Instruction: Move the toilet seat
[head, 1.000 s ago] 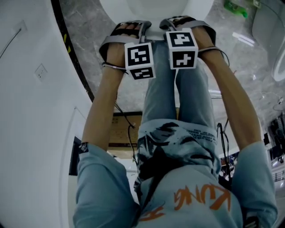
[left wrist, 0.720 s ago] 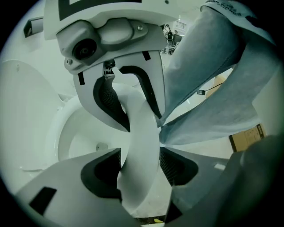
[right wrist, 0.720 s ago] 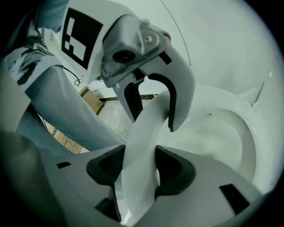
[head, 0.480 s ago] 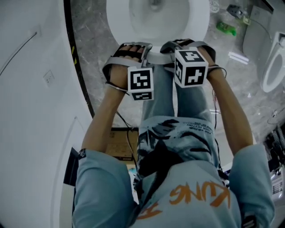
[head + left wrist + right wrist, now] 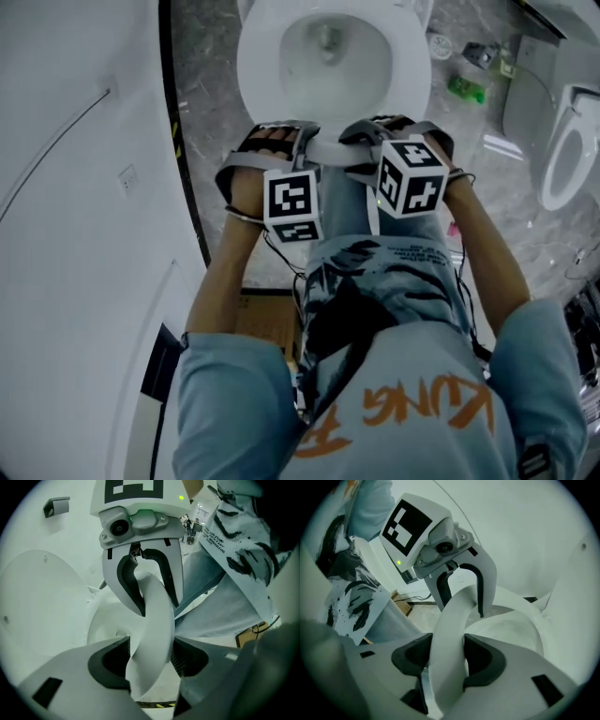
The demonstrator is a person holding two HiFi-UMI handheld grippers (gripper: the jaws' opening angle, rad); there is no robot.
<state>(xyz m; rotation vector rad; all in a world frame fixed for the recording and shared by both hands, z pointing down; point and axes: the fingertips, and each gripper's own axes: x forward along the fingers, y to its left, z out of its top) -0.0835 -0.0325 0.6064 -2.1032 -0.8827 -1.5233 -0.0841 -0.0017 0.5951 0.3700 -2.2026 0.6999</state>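
So, standing next to this person: they're leaning over the front of the toilet bowl (image 5: 258, 66) with a tool in each hand, and both tools are on the same thing.

Left of the bowl's front tip, the left gripper (image 5: 150, 658) has its jaws set wide but pressed onto the toilet seat (image 5: 154, 616). Both dark pads touch the white band, one on each face. The seat's front edge sits right at the front of the bowl, between the two tools. It looks lifted a little off the rim, though I can't swear to that.

Just right of the front tip, the right gripper (image 5: 446, 660) is pinching the same band the same way, pads tight on both faces.

As for handling, my guess is stiff moulded plastic. It won't flex, isn't very heavy, and is glossy enough to slide out of a lazy grip. It presumably hinges at the back of the bowl, so it'll swing in an arc instead of lifting straight. The front edge, farthest from the back, seems the best place to hold it, with two grips close together to stop it twisting. I wouldn't let it drop, since a slam could crack it.

Further right of the bowl there's a green bottle (image 5: 466, 89) on the floor, then a second toilet (image 5: 562, 159), both well clear.
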